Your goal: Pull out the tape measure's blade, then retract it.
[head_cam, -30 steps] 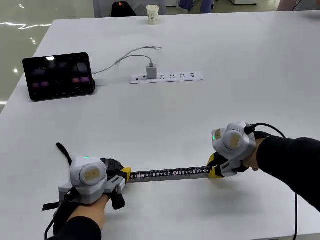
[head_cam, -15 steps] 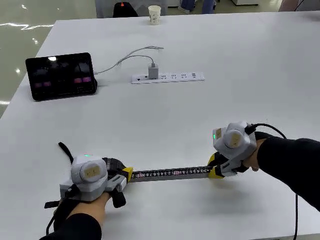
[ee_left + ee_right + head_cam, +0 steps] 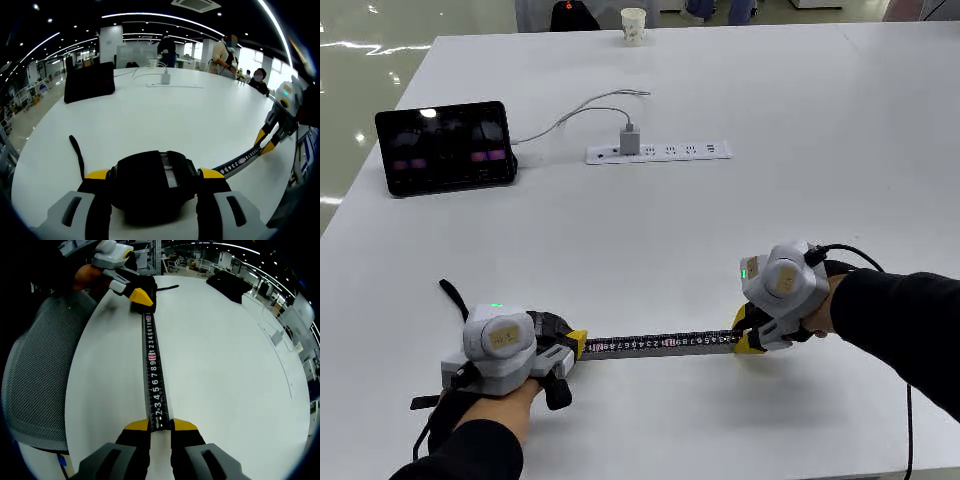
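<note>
The black tape measure body [image 3: 548, 330] rests on the white table [image 3: 650, 240] near its front left, with its strap [image 3: 450, 297] trailing away. My left gripper [image 3: 565, 365] is shut on the body [image 3: 150, 182], one yellow-tipped jaw on each side. The blade [image 3: 660, 345] is drawn out flat over the table to the right. My right gripper [image 3: 745, 335] is shut on its end. In the right gripper view the numbered blade [image 3: 152, 365] runs from my right gripper [image 3: 160, 426] up to the body [image 3: 150, 292].
A dark tablet [image 3: 445, 147] stands at the back left. A white power strip [image 3: 660, 152] with a charger and cable lies mid-table, and a paper cup [image 3: 633, 25] stands at the far edge. People stand beyond the table [image 3: 225, 50].
</note>
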